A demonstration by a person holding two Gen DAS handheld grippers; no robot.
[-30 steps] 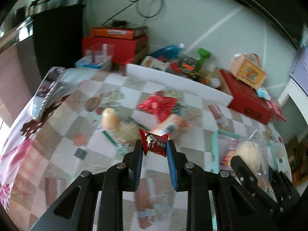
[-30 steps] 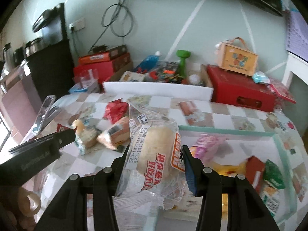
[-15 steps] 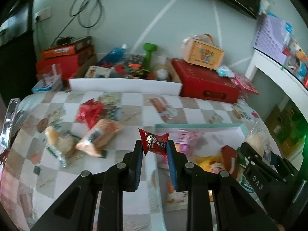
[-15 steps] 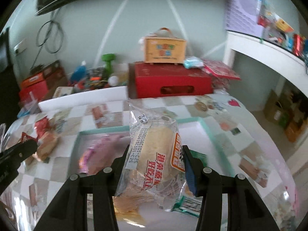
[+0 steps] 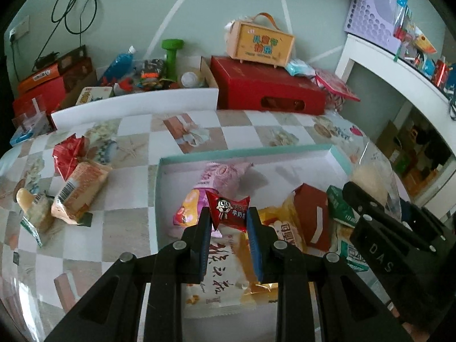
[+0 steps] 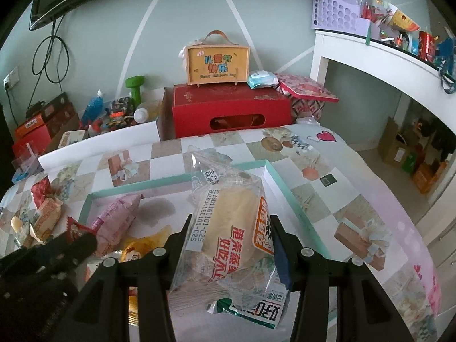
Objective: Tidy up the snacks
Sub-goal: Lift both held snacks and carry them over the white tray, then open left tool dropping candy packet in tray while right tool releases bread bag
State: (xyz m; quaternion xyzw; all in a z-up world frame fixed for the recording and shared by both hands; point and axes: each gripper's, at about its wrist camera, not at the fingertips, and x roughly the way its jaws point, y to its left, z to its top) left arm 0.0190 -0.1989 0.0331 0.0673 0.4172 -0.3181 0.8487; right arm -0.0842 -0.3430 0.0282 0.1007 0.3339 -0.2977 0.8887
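Snacks lay in two groups on the checked tablecloth (image 5: 245, 134): a loose heap at the left and a teal-rimmed tray (image 5: 245, 151) to its right. Going left to right, the heap held a small bun packet (image 5: 34, 211), an orange-wrapped bread loaf (image 5: 81, 191) and a crumpled red foil bag (image 5: 68, 155), all outside the tray and judged yet to be sorted. Inside the tray a pink packet (image 5: 219, 176) lay toward the far left, with a white-and-yellow bag (image 5: 225, 282), a yellow packet (image 5: 280, 222), a dark red carton (image 5: 312, 216) and a green-and-white packet (image 5: 340, 208) crowding the near side. The left gripper (image 5: 229, 222) pinched a small red candy (image 5: 228, 212) by its sides, over the tray's near left, probably poised for release. The right gripper (image 6: 230, 242) was clamped on a clear-bagged steamed cake (image 6: 230, 228), held upright above the tray's near right part, where the far floor looked freest for it.
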